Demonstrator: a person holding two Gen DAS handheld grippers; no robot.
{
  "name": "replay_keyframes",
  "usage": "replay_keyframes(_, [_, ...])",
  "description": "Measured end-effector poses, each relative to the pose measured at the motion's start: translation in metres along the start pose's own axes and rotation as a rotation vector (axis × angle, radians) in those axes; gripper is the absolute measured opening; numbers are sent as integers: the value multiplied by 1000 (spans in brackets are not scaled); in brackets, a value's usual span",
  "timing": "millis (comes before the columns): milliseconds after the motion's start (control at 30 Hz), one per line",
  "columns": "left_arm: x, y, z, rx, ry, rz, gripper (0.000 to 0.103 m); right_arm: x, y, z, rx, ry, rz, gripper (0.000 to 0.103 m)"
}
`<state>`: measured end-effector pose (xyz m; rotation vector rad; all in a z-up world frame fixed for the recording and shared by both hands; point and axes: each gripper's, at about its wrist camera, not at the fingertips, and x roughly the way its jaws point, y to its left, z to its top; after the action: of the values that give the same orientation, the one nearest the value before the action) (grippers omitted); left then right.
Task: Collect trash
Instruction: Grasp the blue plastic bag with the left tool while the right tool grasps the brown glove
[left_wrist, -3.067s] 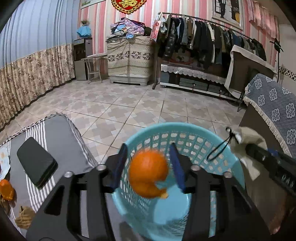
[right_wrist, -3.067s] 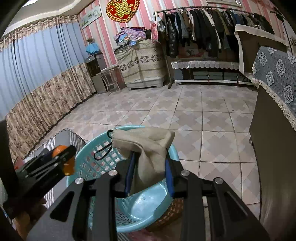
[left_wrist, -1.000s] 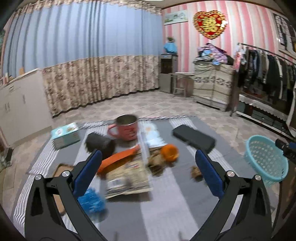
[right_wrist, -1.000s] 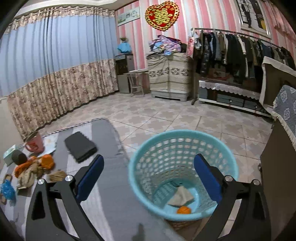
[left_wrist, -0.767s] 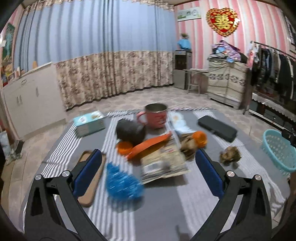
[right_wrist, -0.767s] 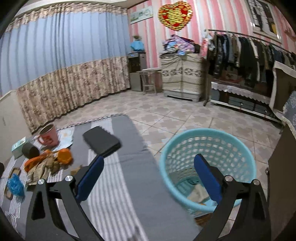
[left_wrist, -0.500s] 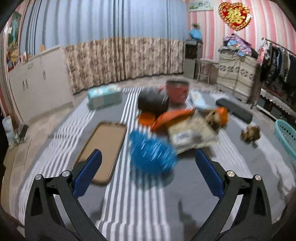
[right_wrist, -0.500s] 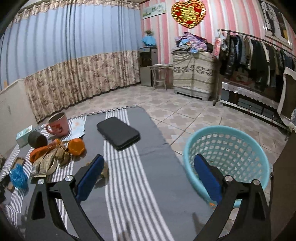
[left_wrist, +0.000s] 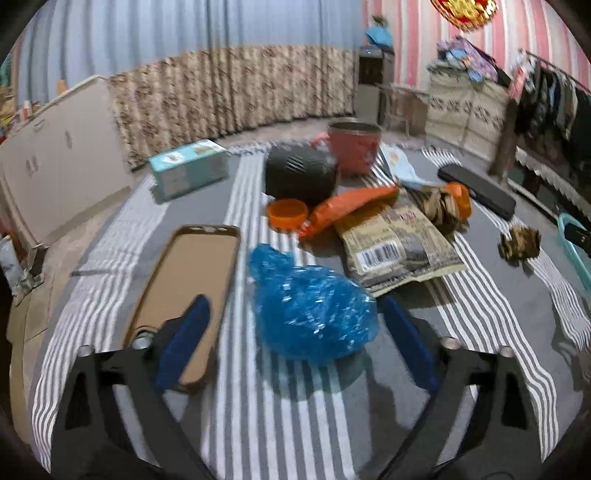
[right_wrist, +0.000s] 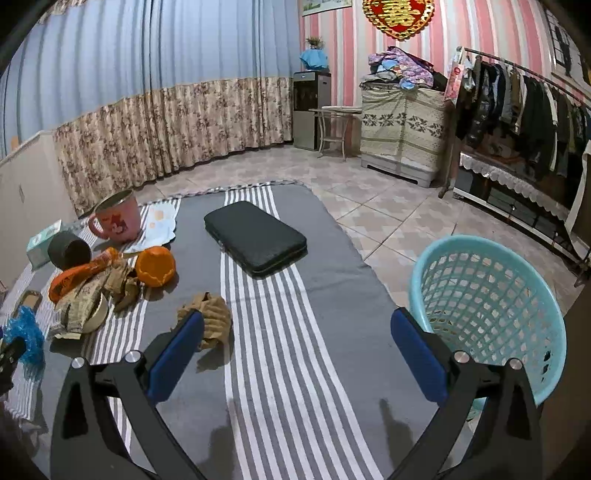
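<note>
A crumpled blue plastic bag (left_wrist: 312, 315) lies on a grey-and-white striped cloth (left_wrist: 280, 417), framed between the blue pads of the left gripper (left_wrist: 295, 343), whose jaws are closing but do not yet touch it. The bag's long axis runs from far left to near right in the left wrist view. Just left of it lies a tan phone case (left_wrist: 184, 284), lengthwise away from the camera. Beyond the bag, a flattened paper packet (left_wrist: 395, 247) shows a barcode; its other print is too small to read. An orange wrapper (left_wrist: 343, 210) bears writing that cannot be made out, next to an orange lid (left_wrist: 287, 214), a dark cylinder (left_wrist: 299, 177) on its side and a pink mug (right_wrist: 118, 219) with a printed figure. A teal box (left_wrist: 188, 170) sits at the far left. The right gripper (right_wrist: 295, 354) hangs with jaws spread wide and nothing between them, a crumpled brown paper (right_wrist: 207, 317) beside its left pad. The turquoise basket (right_wrist: 491, 310) stands at the cloth's right edge; its contents are hidden. A black case (right_wrist: 255, 236) lies farther back.
</note>
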<state>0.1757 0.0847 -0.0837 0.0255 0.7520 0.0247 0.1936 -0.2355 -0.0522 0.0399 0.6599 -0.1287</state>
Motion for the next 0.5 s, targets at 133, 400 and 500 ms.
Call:
replay_keyframes(133, [11,-4,0,30,52,-36,43,9,20,-2,-82,28,23,99])
replay_keyframes(400, [-16,11,7,9,-46,-25,36,36,38,3,-82,93,61,99])
replay_keyframes(500, [-24,20,17,-15,-77,-25,36,46,38,5,-49,127,87,99])
